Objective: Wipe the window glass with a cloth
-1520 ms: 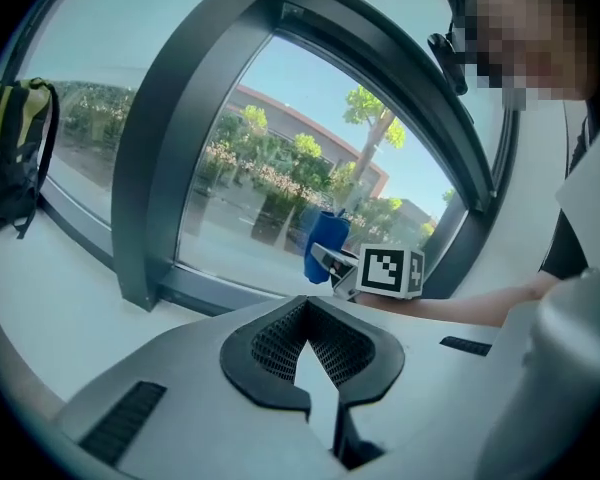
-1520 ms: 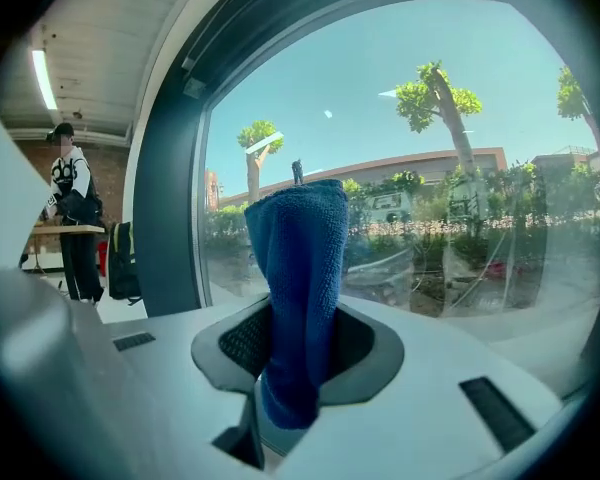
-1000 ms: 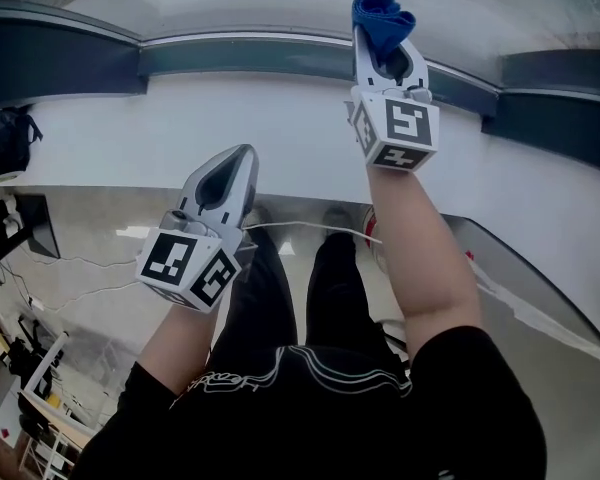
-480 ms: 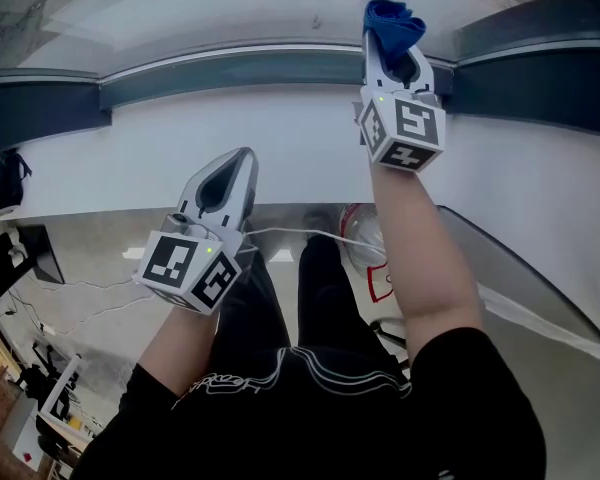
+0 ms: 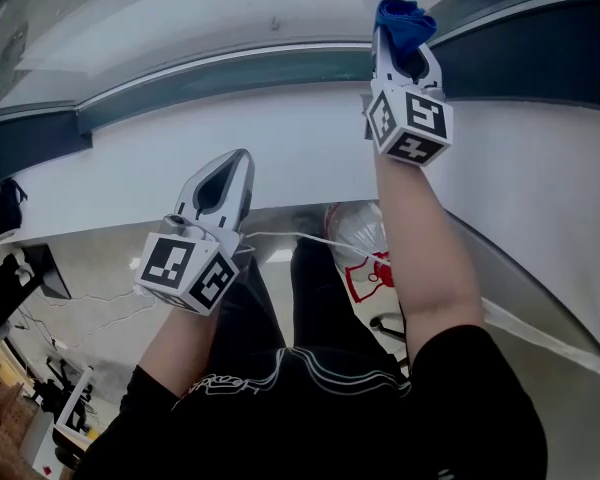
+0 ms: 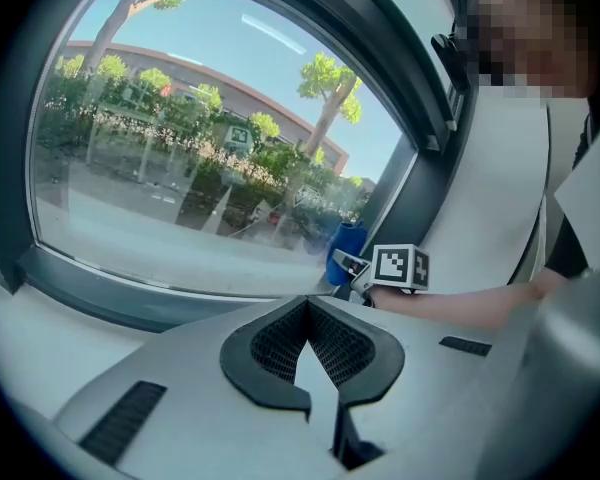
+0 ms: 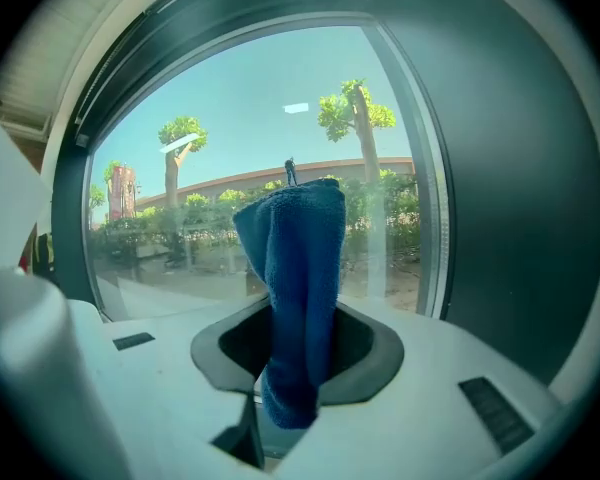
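The blue cloth [image 5: 402,20] sticks up out of my right gripper [image 5: 398,40], which is shut on it, high at the right. Its top lies against or very close to the window glass [image 5: 230,8]; I cannot tell if it touches. In the right gripper view the cloth [image 7: 295,268] stands folded between the jaws of that gripper [image 7: 298,353], in front of the glass [image 7: 210,148]. My left gripper [image 5: 240,160] is shut and empty, lower, over the white sill [image 5: 130,168]. The left gripper view shows its own jaws [image 6: 308,313] together, with the cloth [image 6: 346,246] far off by the pane [image 6: 180,138].
A dark frame [image 5: 230,73] runs along the bottom of the glass, and a dark post [image 7: 520,218] stands just right of the cloth. Below the sill are the person's legs [image 5: 320,298], a red-and-white object [image 5: 365,258], cables and furniture at the lower left [image 5: 20,368].
The right gripper with the cloth has shifted a little to the right along the window. The left gripper has hardly moved. Both stay shut.
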A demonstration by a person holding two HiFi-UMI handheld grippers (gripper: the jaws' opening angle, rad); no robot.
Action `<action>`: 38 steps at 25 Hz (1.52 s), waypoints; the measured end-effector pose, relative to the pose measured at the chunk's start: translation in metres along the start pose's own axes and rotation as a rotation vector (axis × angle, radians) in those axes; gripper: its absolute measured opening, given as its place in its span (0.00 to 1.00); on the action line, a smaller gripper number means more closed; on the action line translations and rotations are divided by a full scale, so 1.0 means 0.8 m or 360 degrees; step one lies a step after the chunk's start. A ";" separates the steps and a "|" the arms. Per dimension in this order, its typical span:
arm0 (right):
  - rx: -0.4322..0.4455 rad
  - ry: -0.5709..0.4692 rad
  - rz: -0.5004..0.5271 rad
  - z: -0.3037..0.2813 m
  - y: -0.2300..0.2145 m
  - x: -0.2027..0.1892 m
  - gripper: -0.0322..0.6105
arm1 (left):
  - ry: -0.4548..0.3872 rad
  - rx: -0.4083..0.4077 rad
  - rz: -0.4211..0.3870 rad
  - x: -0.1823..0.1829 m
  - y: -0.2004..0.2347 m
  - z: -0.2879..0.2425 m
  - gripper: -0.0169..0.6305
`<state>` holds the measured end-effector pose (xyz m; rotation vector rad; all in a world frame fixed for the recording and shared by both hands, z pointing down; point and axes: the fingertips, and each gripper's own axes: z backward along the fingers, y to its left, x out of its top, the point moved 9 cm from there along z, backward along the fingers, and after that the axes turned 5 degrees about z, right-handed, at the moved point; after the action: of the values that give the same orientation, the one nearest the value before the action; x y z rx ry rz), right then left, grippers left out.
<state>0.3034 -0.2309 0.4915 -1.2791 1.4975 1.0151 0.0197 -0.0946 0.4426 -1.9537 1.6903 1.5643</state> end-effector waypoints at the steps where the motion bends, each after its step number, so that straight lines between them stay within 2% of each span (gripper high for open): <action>1: -0.0016 0.0004 -0.0008 0.001 -0.009 -0.001 0.20 | 0.0004 -0.0008 -0.0007 0.000 -0.005 -0.005 0.03; 8: -0.0150 0.0026 -0.0019 0.010 -0.068 -0.009 0.19 | 0.0015 -0.0040 -0.0037 0.002 -0.033 -0.032 0.03; 13: -0.0163 0.0016 -0.0020 0.011 -0.085 -0.007 0.20 | 0.0024 -0.0030 -0.0033 0.001 -0.047 -0.040 0.03; 22: -0.0107 0.0013 -0.0038 0.029 -0.055 0.008 0.20 | -0.0049 0.0032 -0.0075 0.021 -0.032 -0.003 0.03; 26: -0.0024 -0.0022 -0.0082 0.072 -0.022 0.047 0.20 | -0.0106 0.0022 -0.0131 0.049 -0.052 0.038 0.03; 29: 0.0109 -0.0041 -0.0136 0.135 0.008 0.084 0.20 | -0.0122 -0.0035 -0.0187 0.066 -0.079 0.087 0.03; 33: 0.0367 -0.0215 -0.0111 0.217 0.049 0.182 0.20 | -0.0250 -0.0137 -0.0217 0.109 -0.117 0.158 0.03; 38: 0.0654 -0.0265 -0.0071 0.346 0.106 0.316 0.20 | -0.0341 -0.0265 -0.0392 0.186 -0.189 0.268 0.03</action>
<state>0.2343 -0.0205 0.1774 -0.9091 1.4491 0.7171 -0.0137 0.0036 0.1595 -1.8993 1.2234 1.7907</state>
